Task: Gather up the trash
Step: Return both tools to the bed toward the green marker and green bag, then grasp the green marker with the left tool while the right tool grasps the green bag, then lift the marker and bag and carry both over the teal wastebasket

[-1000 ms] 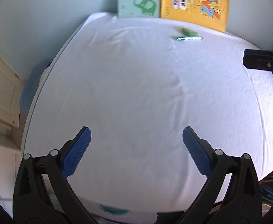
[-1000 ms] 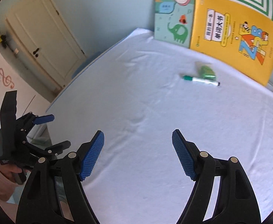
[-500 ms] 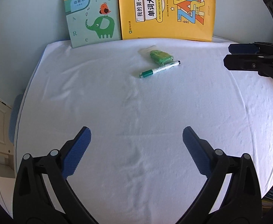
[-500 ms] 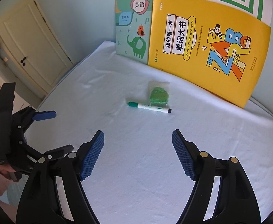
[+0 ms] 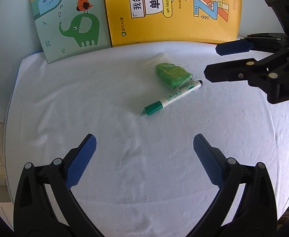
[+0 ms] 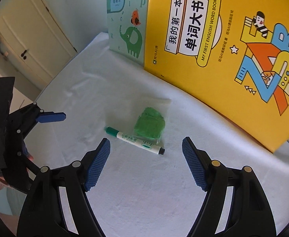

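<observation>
A: Anything collected?
B: Nothing. Right gripper [image 6: 146, 162] and left gripper [image 5: 144, 160] both gape, empty. Just past the right one: marker [image 6: 133, 139], touching the green bag [image 6: 150, 125]. Books [image 6: 213, 49] behind.

Right tongs [image 6: 146, 163] gape empty over a green marker [image 6: 134, 139] touching a bagged green lump [image 6: 150, 126].
</observation>
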Action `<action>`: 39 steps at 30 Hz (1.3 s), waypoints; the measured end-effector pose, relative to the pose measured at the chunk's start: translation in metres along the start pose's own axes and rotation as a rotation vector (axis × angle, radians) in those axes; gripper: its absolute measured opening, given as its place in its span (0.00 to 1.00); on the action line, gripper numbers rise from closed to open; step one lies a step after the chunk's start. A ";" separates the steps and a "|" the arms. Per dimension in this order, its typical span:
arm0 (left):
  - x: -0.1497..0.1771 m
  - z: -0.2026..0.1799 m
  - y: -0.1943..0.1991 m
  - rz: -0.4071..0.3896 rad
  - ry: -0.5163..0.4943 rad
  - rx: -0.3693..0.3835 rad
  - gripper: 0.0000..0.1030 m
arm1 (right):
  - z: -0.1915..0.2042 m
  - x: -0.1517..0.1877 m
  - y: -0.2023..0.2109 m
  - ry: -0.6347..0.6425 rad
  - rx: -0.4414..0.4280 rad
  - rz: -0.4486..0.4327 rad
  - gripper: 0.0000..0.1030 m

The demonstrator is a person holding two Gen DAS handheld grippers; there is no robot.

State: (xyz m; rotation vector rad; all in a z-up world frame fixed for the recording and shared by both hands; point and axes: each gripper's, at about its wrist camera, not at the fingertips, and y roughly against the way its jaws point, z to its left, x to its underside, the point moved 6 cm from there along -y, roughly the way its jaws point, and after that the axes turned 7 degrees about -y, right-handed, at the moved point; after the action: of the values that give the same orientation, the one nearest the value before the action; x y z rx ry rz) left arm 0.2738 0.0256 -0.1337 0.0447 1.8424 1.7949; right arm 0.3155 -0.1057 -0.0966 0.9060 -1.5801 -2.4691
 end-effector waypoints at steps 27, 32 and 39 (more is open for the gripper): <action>-0.036 -0.013 -0.039 -0.104 -0.249 0.160 0.15 | -0.006 -0.020 -0.050 0.302 0.040 0.038 0.50; -0.034 -0.013 -0.021 -0.118 -0.229 0.174 0.09 | -0.012 -0.015 -0.033 0.269 0.045 0.031 0.50; -0.029 -0.003 0.008 -0.120 -0.163 0.177 0.09 | -0.005 -0.006 -0.010 0.242 0.042 0.025 0.50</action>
State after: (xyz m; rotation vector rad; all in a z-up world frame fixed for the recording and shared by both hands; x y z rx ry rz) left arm 0.2941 0.0126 -0.1165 0.1397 1.8411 1.4979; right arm 0.3254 -0.1025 -0.1038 1.1340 -1.5558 -2.2176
